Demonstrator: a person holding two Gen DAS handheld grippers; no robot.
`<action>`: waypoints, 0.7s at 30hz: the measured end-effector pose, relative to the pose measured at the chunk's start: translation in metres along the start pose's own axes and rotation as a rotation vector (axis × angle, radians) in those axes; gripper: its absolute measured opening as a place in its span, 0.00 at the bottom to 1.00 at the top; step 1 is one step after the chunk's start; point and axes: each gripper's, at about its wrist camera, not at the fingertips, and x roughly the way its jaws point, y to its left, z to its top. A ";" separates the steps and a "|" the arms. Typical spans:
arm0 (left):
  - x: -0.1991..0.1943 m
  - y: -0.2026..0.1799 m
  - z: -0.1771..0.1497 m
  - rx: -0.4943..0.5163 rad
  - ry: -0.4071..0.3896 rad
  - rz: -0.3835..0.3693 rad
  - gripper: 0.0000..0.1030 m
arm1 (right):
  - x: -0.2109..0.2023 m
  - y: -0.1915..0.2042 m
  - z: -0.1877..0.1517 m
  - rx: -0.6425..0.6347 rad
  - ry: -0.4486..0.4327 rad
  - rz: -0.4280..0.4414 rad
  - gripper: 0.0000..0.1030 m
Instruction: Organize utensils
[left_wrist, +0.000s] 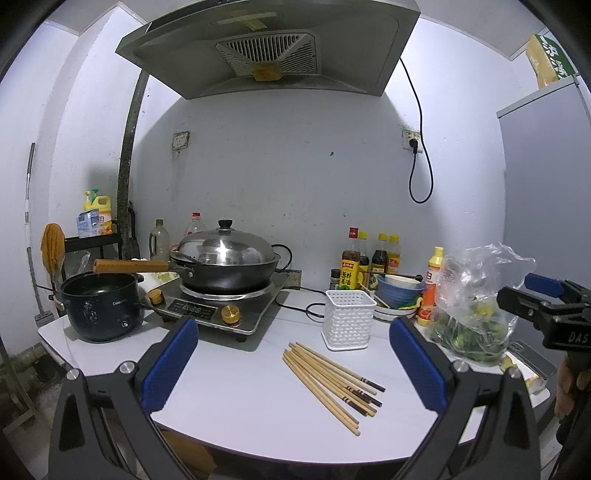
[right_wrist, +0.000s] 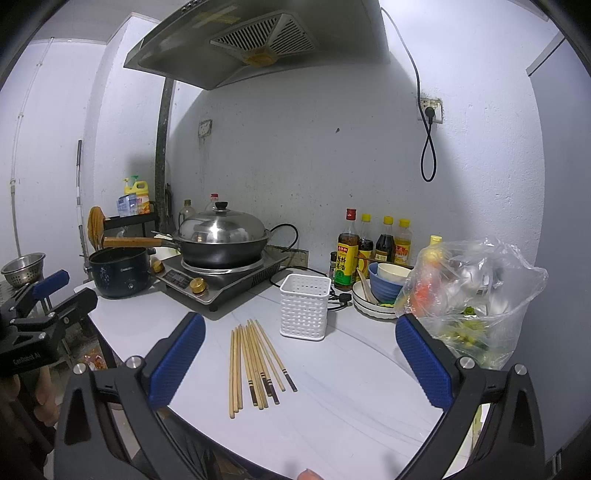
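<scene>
Left tongs (left_wrist: 293, 363) and right tongs (right_wrist: 301, 360) spread wide, gripping nothing, chopsticks (right_wrist: 255, 365) loose on desk (right_wrist: 351, 387) between pads, white basket (right_wrist: 304, 312) just beyond, contents unseen, bowls (right_wrist: 388, 284) stacked far right

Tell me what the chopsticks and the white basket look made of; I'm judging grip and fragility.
Chopsticks: likely bamboo or wood, with a matte tan finish and dark banded ends. Basket: looks like moulded white plastic, judging by the uniform perforated grid walls and slight sheen.

I see a loose bundle of bamboo chopsticks with dark banded ends (left_wrist: 330, 380) (right_wrist: 255, 363) lying flat near the tabletop's front edge, just before an upright, empty white perforated plastic holder (left_wrist: 348, 319) (right_wrist: 305, 306).
</scene>
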 end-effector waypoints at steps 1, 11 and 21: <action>0.000 -0.001 0.000 -0.001 -0.001 -0.001 1.00 | 0.000 0.000 0.000 -0.001 0.000 -0.001 0.99; 0.001 -0.001 -0.001 -0.006 0.002 -0.014 1.00 | 0.002 0.001 -0.001 -0.001 0.002 0.001 0.99; 0.001 0.000 -0.001 -0.009 0.002 -0.011 1.00 | 0.004 0.002 -0.002 -0.001 0.001 0.002 0.99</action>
